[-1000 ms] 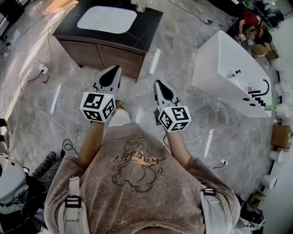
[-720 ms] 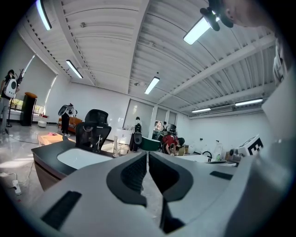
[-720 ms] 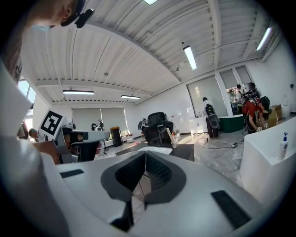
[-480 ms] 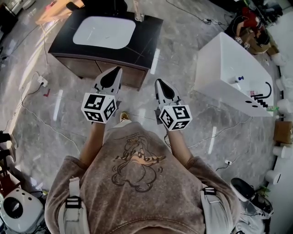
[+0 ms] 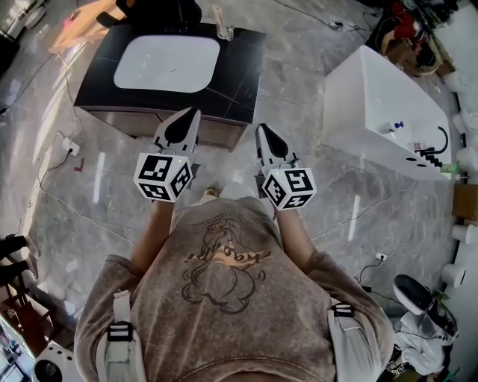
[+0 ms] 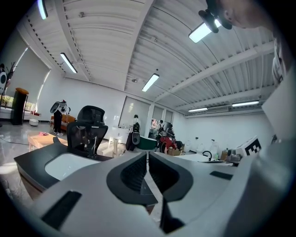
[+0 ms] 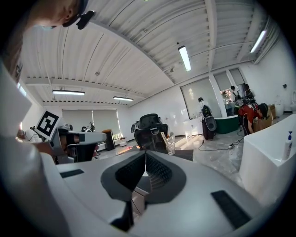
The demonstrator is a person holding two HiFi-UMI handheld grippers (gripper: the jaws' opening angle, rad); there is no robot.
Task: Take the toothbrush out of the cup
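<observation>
A clear cup (image 5: pixel 224 30) with a toothbrush (image 5: pixel 219 16) leaning in it stands at the far right edge of a black vanity counter (image 5: pixel 239 60), beside its white basin (image 5: pixel 166 64). The right gripper view shows the cup (image 7: pixel 171 145) and the toothbrush (image 7: pixel 164 139) ahead, just above the jaws. My left gripper (image 5: pixel 191 112) (image 6: pixel 147 152) is held over the counter's front edge, shut and empty. My right gripper (image 5: pixel 261 128) (image 7: pixel 145 152) hangs over the floor just short of the counter, also shut with nothing in it. Both are well short of the cup.
A white bathtub (image 5: pixel 381 112) stands to the right. A black office chair (image 5: pixel 160 11) sits behind the counter, with a wooden table (image 5: pixel 82 22) at the far left. Cables (image 5: pixel 60 194) run over the marble floor.
The person has walked toward the counter, which now sits nearer and lower in the head view. Both grippers have travelled along, side by side and still shut.
</observation>
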